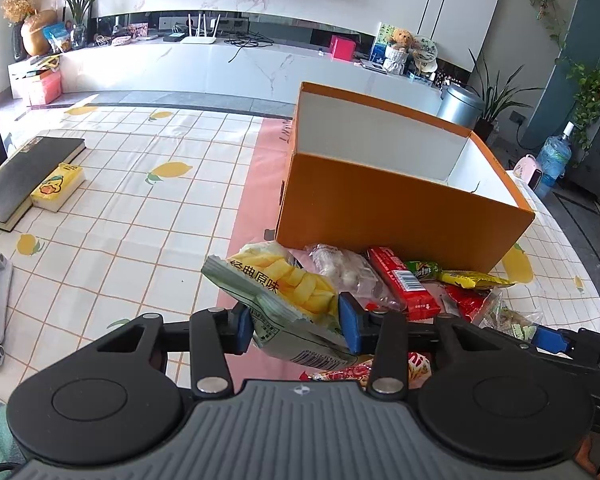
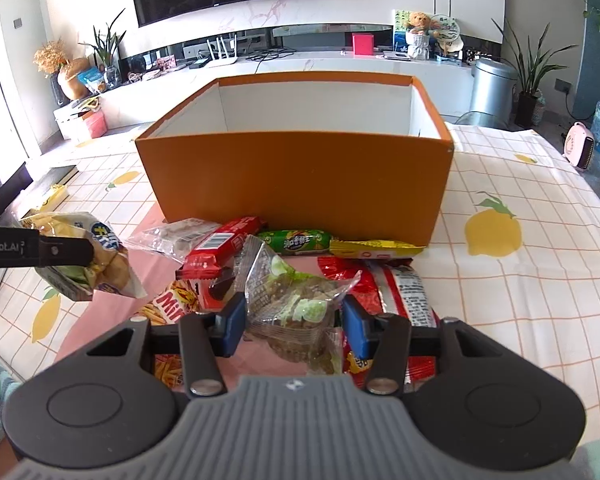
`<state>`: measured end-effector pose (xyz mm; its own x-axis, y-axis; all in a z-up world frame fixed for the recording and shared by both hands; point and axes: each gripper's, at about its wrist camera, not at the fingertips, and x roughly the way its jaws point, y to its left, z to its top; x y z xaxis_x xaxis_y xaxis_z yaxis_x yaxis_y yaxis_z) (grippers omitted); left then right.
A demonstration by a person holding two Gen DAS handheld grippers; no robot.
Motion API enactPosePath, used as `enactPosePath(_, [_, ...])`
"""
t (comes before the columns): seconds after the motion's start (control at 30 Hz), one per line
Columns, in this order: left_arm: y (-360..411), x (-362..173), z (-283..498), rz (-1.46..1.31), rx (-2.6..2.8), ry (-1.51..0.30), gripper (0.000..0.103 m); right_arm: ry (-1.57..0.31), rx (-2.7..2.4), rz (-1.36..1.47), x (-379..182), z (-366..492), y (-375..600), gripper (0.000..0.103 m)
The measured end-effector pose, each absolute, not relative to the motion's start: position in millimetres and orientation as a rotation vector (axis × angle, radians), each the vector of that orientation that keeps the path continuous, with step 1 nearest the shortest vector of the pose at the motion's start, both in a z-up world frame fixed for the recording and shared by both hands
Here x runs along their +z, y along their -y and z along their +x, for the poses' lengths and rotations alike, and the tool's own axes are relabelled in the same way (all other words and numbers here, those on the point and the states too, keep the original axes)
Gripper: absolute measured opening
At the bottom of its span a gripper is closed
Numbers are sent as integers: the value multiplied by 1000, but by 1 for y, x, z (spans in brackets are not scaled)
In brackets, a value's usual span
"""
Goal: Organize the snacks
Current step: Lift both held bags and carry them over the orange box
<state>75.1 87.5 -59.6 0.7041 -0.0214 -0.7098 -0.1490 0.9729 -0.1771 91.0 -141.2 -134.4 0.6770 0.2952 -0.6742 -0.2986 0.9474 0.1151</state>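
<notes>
Clamping a green-and-yellow chip bag [image 1: 284, 300] in the left gripper [image 1: 296, 326], a clear bag of green-wrapped sweets [image 2: 296, 312] in the right gripper [image 2: 294, 322]; both jaws partly closed, pads pressing the packs. Needed: lift clear of the snack pile [image 2: 300, 248], carry over the near wall of the orange box [image 2: 296, 176], release inside. Left wrist view alone showed book [image 1: 24, 176] and tissue pack [image 1: 58, 186] on the tabletop [image 1: 140, 200]. Right wrist view alone showed the box squarely, and the chip bag hanging clear.

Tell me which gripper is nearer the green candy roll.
Right. The right gripper, holding a clear packet, sits just in front of the green candy roll; the left gripper holds chips off to the left.
</notes>
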Motion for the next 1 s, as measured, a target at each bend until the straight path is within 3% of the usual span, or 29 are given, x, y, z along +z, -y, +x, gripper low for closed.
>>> enactPosePath(0.53, [-84,-11,44,-237,12,-626,48,-622,354,-16,-86,58,145,48])
enactPosePath(1.0, [-71,22,77,-139,-70,-530,48,-530,419,-96,-36,90,128,48])
